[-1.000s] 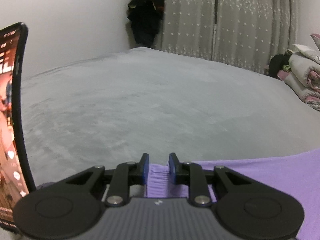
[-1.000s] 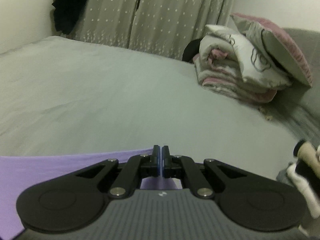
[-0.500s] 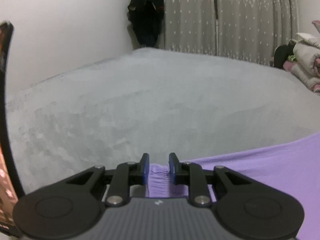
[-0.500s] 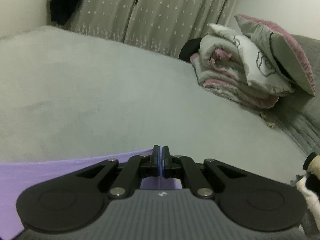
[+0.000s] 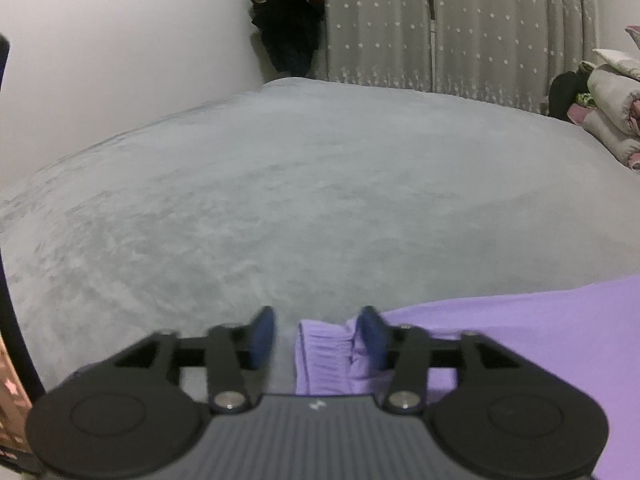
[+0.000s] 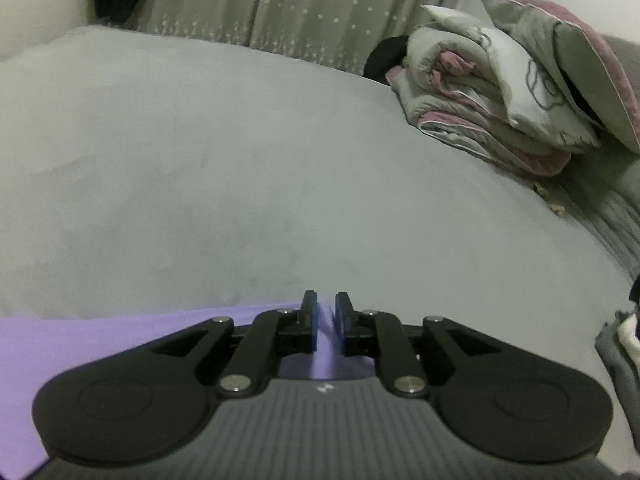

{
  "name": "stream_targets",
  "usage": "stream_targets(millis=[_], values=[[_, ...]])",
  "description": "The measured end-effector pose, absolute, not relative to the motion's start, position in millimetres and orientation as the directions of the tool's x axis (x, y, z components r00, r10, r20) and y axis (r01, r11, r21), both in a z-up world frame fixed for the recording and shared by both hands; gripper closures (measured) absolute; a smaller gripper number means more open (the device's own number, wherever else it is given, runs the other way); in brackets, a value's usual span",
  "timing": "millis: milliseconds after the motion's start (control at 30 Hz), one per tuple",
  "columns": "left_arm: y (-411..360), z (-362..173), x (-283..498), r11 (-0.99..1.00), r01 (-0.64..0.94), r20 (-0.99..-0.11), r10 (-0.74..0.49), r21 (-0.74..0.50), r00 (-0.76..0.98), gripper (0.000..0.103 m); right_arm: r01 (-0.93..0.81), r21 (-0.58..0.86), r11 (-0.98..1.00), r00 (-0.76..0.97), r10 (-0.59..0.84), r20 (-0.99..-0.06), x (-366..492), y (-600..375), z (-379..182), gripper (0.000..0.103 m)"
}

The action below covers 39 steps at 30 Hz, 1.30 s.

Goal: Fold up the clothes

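Now purple garment [image 5: 520, 340] between opening left tongs [image 5: 318, 332], right tongs [image 6: 326, 316].

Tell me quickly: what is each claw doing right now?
Left claw: opening, purple garment hem between its jaws, no longer pinched.
Right claw: opening, a fold of the purple garment in the narrow gap.

The purple garment [image 5: 520, 340] lies spread flat on the grey bed [image 5: 320, 200], at its near edge. Its gathered, ribbed end [image 5: 324, 356] sits bunched at my left; its smooth far edge [image 6: 160, 316] runs straight across the bed.
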<state>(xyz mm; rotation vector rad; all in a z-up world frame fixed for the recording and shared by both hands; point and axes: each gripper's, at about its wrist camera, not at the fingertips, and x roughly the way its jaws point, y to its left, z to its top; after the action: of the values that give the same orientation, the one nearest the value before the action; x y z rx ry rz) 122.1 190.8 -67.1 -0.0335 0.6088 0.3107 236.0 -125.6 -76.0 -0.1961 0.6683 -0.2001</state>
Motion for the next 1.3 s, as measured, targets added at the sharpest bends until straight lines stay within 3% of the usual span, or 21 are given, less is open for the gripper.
stream_targets(millis=[67,100,400,1100,1300], values=[[189,-63,118,0.956,-0.287,-0.565,0.271,0.061,0.779,0.043,0.123,-0.206,0.971,0.77,-0.224,-0.597,229,-130,-67,0.054],[188,-61,115,0.957,-0.283,-0.563,0.268,0.062,0.782,0.038,0.125,-0.188,0.974,0.774,-0.214,-0.596,224,-133,-62,0.052],[164,-35,94,0.976,-0.209,-0.545,0.21,0.064,0.812,0.023,0.154,-0.119,0.981,0.785,-0.195,-0.588,190,-159,-28,0.052],[69,-42,110,0.996,0.007,-0.656,-0.066,-0.092,0.752,0.024,0.168,0.133,0.977,0.746,-0.038,-0.665,143,-293,-40,0.052],[31,-51,126,0.984,0.041,-0.676,-0.147,-0.171,0.722,0.03,0.056,0.216,0.975,0.694,0.117,-0.711,147,-298,-62,0.052]])
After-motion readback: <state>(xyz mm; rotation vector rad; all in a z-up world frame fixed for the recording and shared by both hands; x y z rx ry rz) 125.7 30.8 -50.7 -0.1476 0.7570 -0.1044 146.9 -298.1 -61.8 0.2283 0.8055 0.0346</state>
